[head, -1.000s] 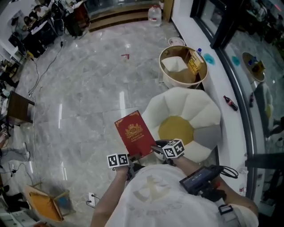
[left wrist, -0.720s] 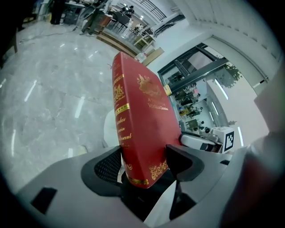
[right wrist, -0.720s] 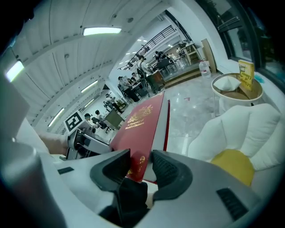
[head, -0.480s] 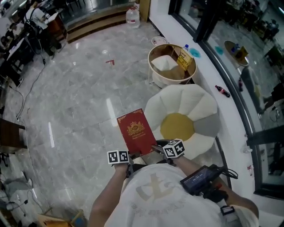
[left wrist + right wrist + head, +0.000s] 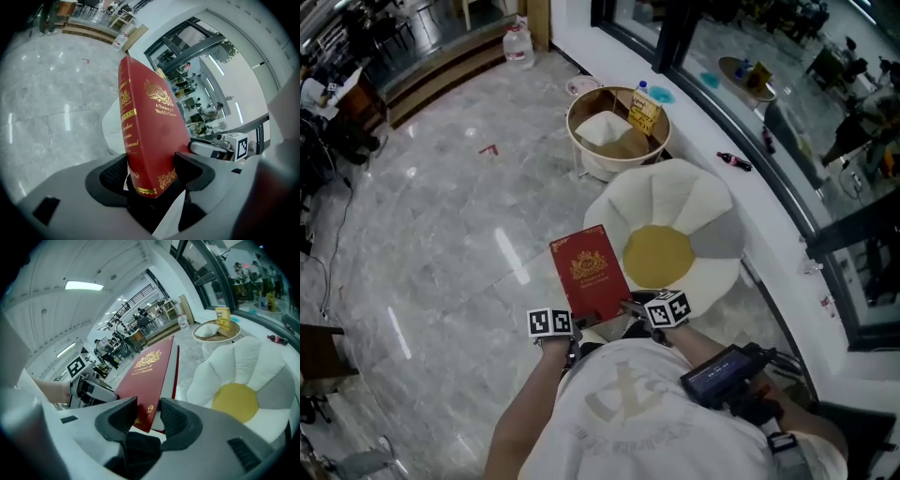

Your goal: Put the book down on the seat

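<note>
You have the red book clamped at its near end by both grippers, and it is in the air, not on the seat. Your left gripper has its jaws pressed on the book's two covers at the bottom of the spine. Your right gripper pinches the neighbouring corner, one jaw on the front cover and the other on the far side. From the head view, the book is tilted, front cover up, just beside the seat's near-left petal and above the marble floor. The seat's yellow centre is bare. A round tub stands just beyond the seat's far side.
</note>
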Demonstrator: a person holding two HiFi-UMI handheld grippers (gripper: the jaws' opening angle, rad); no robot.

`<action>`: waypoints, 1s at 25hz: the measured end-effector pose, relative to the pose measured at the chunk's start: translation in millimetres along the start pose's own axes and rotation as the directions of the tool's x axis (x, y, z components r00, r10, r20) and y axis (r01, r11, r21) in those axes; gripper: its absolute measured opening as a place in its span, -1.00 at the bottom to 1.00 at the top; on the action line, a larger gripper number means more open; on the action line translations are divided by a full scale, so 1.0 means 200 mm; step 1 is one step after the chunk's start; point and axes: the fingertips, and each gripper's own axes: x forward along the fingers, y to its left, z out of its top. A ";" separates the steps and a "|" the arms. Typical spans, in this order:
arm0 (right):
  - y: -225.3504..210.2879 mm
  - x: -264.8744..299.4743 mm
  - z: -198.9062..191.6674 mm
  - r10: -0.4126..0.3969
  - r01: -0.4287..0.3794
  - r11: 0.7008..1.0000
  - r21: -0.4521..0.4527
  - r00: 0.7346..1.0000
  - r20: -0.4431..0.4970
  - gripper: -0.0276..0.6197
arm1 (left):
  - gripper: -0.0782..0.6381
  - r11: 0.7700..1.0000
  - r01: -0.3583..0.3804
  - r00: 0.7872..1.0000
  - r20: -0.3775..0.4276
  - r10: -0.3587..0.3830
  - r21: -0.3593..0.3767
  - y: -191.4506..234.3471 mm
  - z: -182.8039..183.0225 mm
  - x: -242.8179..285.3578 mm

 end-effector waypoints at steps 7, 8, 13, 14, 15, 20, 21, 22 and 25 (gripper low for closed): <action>-0.12 -0.06 -0.01 -0.083 0.074 0.991 0.107 0.993 0.086 -0.40 | 0.13 0.993 0.032 0.994 -0.103 -0.021 0.110 -0.06 0.11 0.11; -0.14 -0.06 0.01 -0.090 0.078 0.990 0.116 0.992 0.093 -0.40 | 0.13 0.992 0.038 0.993 -0.113 -0.024 0.122 -0.07 0.13 0.13; -0.28 -0.10 0.02 -0.116 0.096 0.980 0.173 0.987 0.110 -0.40 | 0.13 0.986 0.035 0.988 -0.156 -0.009 0.164 -0.13 0.21 0.26; -0.30 -0.10 0.03 -0.117 0.095 0.979 0.180 0.986 0.115 -0.40 | 0.13 0.985 0.033 0.987 -0.162 -0.005 0.171 -0.14 0.23 0.28; -0.32 -0.10 0.06 -0.117 0.093 0.979 0.183 0.986 0.121 -0.40 | 0.13 0.984 0.031 0.986 -0.167 -0.002 0.176 -0.14 0.26 0.29; -0.42 -0.09 0.15 -0.119 0.089 0.974 0.207 0.983 0.138 -0.40 | 0.13 0.982 0.026 0.980 -0.201 0.012 0.187 -0.18 0.40 0.35; -0.45 -0.10 0.15 -0.125 0.093 0.971 0.218 0.982 0.139 -0.40 | 0.13 0.981 0.027 0.978 -0.210 0.014 0.191 -0.18 0.41 0.38; -0.48 -0.10 0.16 -0.132 0.097 0.969 0.229 0.981 0.143 -0.40 | 0.13 0.980 0.029 0.976 -0.218 0.015 0.198 -0.20 0.43 0.40; -0.58 -0.15 0.19 -0.156 0.112 0.960 0.258 0.975 0.160 -0.40 | 0.13 0.971 0.039 0.970 -0.241 0.020 0.235 -0.26 0.50 0.49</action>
